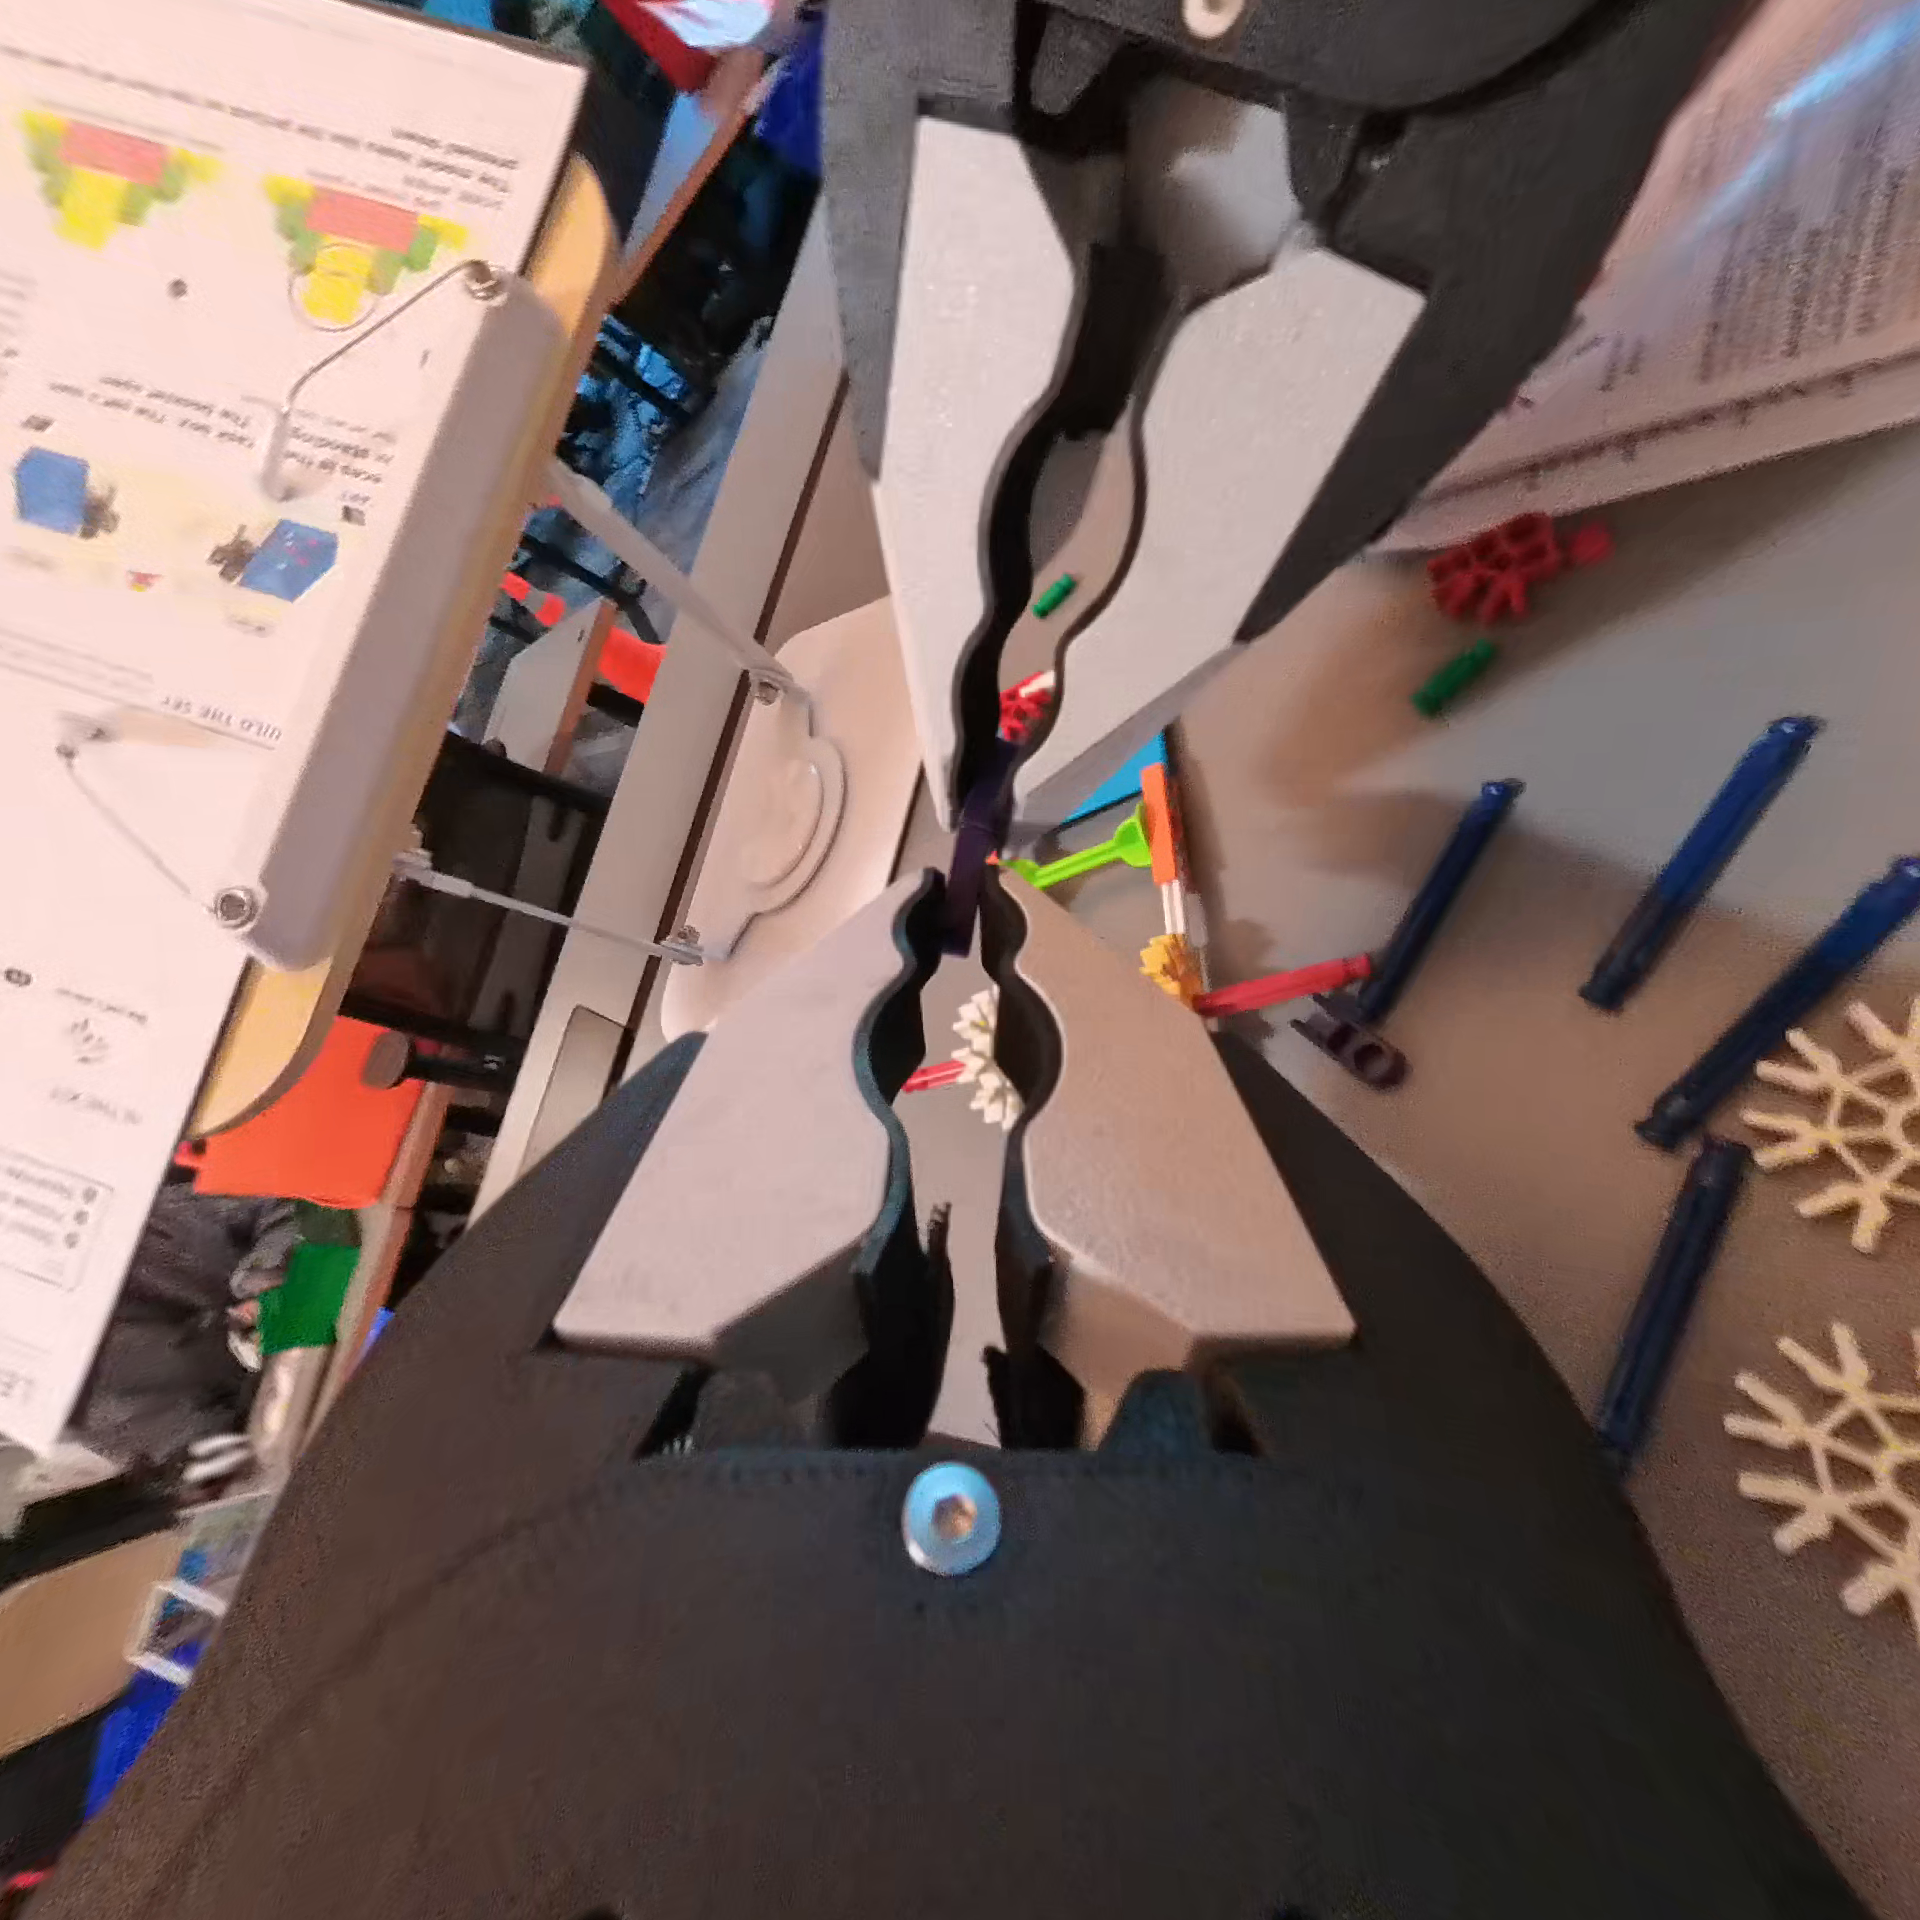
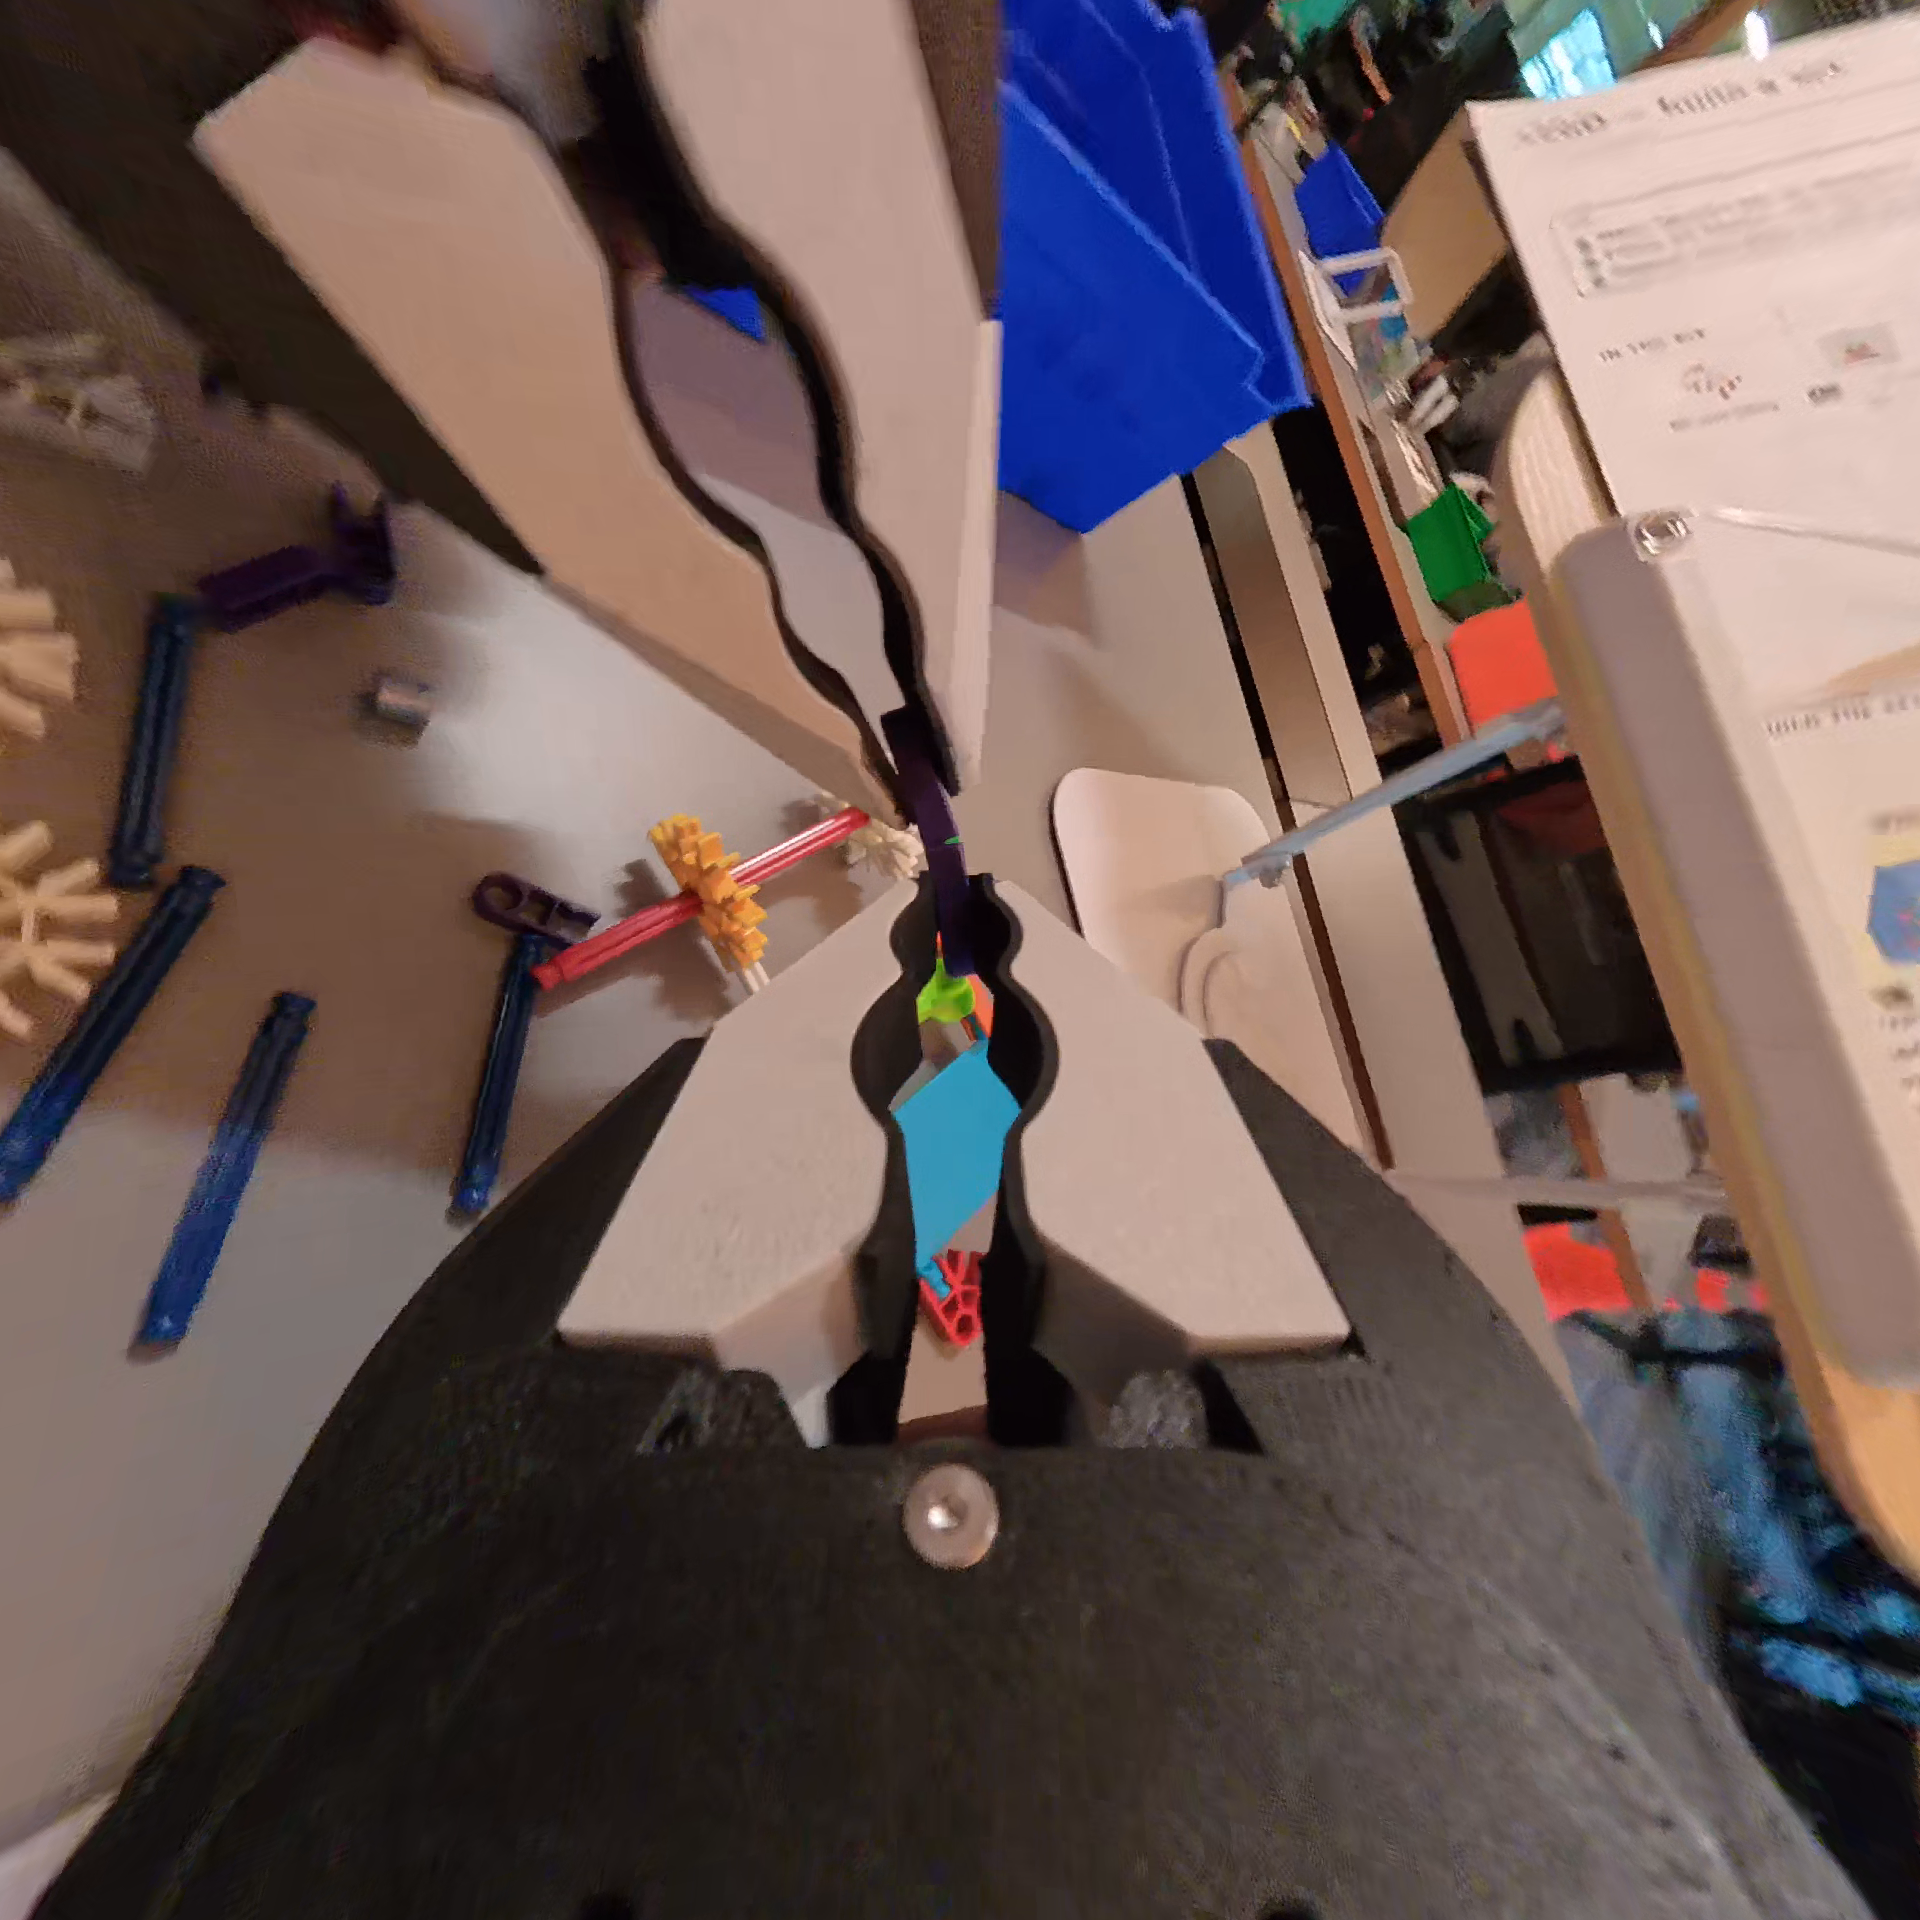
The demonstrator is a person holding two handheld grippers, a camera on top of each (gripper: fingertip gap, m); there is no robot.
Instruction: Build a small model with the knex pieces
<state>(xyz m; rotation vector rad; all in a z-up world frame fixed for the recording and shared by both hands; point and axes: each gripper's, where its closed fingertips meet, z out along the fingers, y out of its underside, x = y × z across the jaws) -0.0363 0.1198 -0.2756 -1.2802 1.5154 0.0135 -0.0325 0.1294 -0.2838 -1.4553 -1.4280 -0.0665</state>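
My left gripper (image 1: 961,906) and my right gripper (image 1: 987,805) meet tip to tip above a grey table (image 1: 1558,852). Both are shut on one dark purple construction-toy piece (image 1: 975,854), one at each end. The right wrist view shows the same: my right gripper (image 2: 951,906) below, the left gripper (image 2: 920,764) above, the purple piece (image 2: 940,831) between them. I cannot tell whether it is one part or two joined. Under the tips lies a red rod (image 2: 665,920) through a yellow connector (image 2: 717,894), with a white connector (image 2: 883,847) at its end.
Several dark blue rods (image 1: 1704,862) and cream snowflake connectors (image 1: 1839,1122) lie on the table, with a purple connector (image 2: 530,904), green pegs (image 1: 1455,675), red connectors (image 1: 1496,566), a lime rod (image 1: 1091,857) and a cyan panel (image 2: 951,1143). An instruction sheet on a stand (image 1: 208,520) and blue bins (image 2: 1122,312) stand beside it. Less than 4 cm separates the two grippers' tips. It is some 8 cm from my left tips to the purple connector (image 2: 530,904). The left camera catches it too, in the left wrist view (image 1: 1345,1043).
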